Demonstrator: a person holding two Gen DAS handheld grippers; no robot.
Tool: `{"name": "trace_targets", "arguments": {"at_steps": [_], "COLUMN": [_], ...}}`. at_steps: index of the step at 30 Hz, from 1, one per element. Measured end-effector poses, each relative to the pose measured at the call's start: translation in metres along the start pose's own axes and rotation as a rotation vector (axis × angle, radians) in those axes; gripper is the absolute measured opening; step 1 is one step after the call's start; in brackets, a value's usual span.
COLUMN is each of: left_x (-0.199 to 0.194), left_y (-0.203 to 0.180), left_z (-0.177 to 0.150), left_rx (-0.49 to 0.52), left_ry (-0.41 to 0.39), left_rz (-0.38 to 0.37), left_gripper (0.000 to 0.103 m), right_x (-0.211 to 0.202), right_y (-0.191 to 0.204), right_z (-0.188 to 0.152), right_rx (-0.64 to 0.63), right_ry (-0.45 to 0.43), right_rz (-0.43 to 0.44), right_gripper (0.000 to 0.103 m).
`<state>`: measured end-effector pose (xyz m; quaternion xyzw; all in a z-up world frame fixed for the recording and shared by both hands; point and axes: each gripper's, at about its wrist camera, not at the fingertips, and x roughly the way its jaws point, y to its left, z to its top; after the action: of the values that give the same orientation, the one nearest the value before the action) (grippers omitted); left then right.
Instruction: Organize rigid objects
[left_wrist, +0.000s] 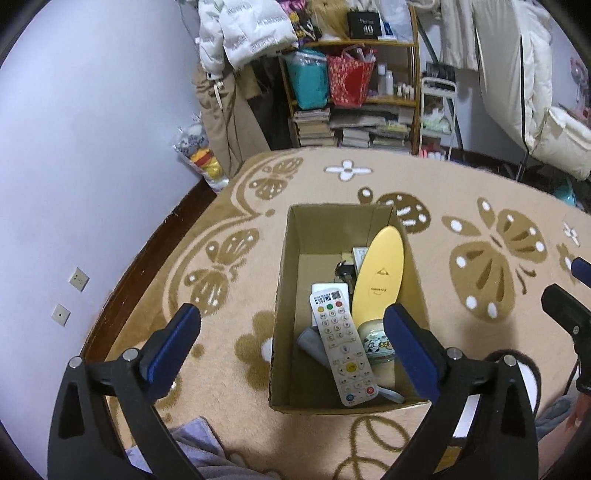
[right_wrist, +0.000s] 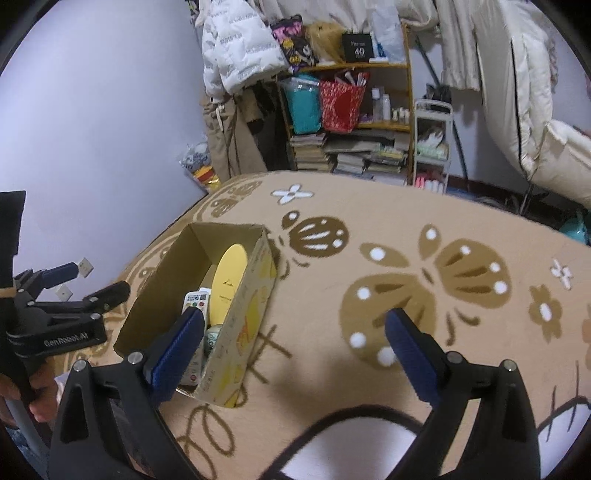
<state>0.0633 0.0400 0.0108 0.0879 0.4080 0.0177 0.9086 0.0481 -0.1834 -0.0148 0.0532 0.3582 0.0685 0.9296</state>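
The cardboard box (left_wrist: 284, 280), holding a white remote (left_wrist: 341, 343) and yellow oval case (left_wrist: 378, 273), sits between the left gripper (left_wrist: 291, 317)'s spread fingers, while the right gripper (right_wrist: 295, 321), fingers apart and empty, hovers just beside it over the carpet (right_wrist: 369, 229).

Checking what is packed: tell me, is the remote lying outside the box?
No, the remote lies inside the cardboard box, beside the yellow oval object.
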Motion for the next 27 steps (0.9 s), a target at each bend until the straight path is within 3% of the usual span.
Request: {"name": "trace_targets", "arguments": {"at_steps": [7, 18, 27], "left_x": [-0.041, -0.077, -0.067], "left_y": [-0.006, -0.022, -0.025], "left_z": [-0.008, -0.027, -0.032], "left_rx": [0.009, -0.01, -0.025], "left_ry": [-0.123, -0.242, -0.255], "left_rz": [0.03, 0.013, -0.012], "left_gripper": [0.099, 0.099, 0.099], "right_x": [-0.034, -0.067, -0.064], "right_y": [-0.004, -0.021, -0.03], "right_z": [-0.011, -0.028, -0.042], "right_rx": [-0.017, 0.016, 0.03], "right_ry": [-0.097, -0.228, -0.285], "right_rz": [-0.01, 0.02, -0.013], "right_gripper": [0.103, 0.103, 0.103]}}
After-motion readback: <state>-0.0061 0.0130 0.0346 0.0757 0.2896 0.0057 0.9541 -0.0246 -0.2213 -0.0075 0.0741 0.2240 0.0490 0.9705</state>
